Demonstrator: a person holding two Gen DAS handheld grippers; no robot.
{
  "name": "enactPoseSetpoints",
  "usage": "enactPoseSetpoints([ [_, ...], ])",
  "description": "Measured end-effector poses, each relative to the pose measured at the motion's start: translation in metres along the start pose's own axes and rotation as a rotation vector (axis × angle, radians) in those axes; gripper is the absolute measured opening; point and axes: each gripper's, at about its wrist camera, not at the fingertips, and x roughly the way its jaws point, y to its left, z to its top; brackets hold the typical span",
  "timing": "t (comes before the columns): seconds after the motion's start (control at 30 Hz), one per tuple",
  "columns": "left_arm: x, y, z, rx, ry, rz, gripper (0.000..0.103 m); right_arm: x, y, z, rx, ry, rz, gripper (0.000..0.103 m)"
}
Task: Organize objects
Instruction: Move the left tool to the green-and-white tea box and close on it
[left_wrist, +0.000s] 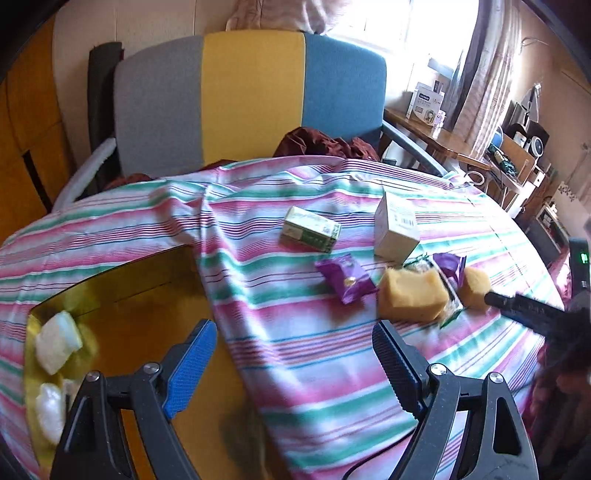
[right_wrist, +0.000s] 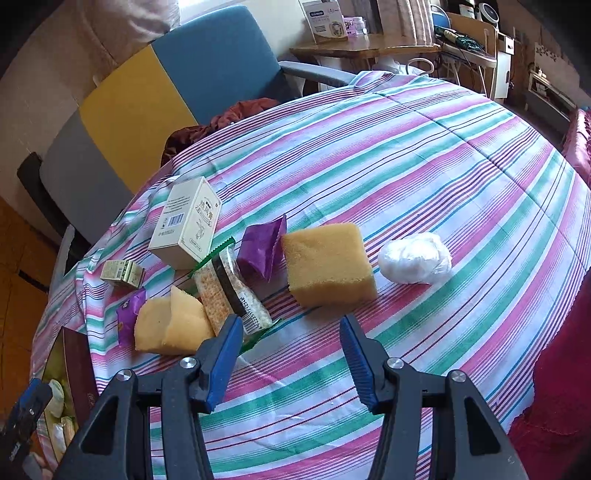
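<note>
Right gripper (right_wrist: 291, 354) spread wide, empty, aimed at big yellow sponge (right_wrist: 328, 264) ahead, likely next pick. Left gripper (left_wrist: 295, 360) also spread, empty, hovering by yellow box (left_wrist: 122, 295) holding white packets (left_wrist: 57, 347), probable drop spot. Open striped cloth (right_wrist: 443, 177) around sponge; cracker packet (right_wrist: 229, 291) crowds left side.

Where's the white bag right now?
Right wrist view: the white bag lies on the cloth, right of the big sponge, apart from it.

sponges: 2 (right_wrist: 328, 264) (right_wrist: 171, 326) | purple packets: 2 (right_wrist: 262, 251) (right_wrist: 129, 314) | boxes: 2 (right_wrist: 186, 223) (right_wrist: 123, 272) | cracker pack: 1 (right_wrist: 229, 291) | white bundle: 1 (right_wrist: 415, 263)
</note>
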Motion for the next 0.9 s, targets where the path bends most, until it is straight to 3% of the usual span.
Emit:
enactPoseSetpoints([
  [0.17, 0.032, -0.004, 0.025, -0.081, 0.062, -0.047, 0.087, 0.001, 0.004, -0.001, -0.014, 0.01, 0.032, 0.056],
  [0.33, 0.063, -0.012, 0.048, -0.094, 0.084, -0.024, 0.087, 0.0, 0.005, -0.002, -0.011, 0.017, 0.063, 0.056],
  [0.43, 0.085, -0.013, 0.062, -0.104, 0.118, -0.002, 0.092, 0.001, 0.004, -0.002, -0.008, 0.029, 0.086, 0.056],
  [0.63, 0.123, -0.034, 0.08, 0.139, 0.138, 0.118, 0.101, 0.004, 0.004, -0.002, -0.001, 0.056, 0.122, 0.056],
  [0.9, 0.161, -0.05, 0.093, 0.327, 0.13, 0.161, 0.103, 0.007, 0.004, -0.002, 0.004, 0.076, 0.139, 0.056],
])
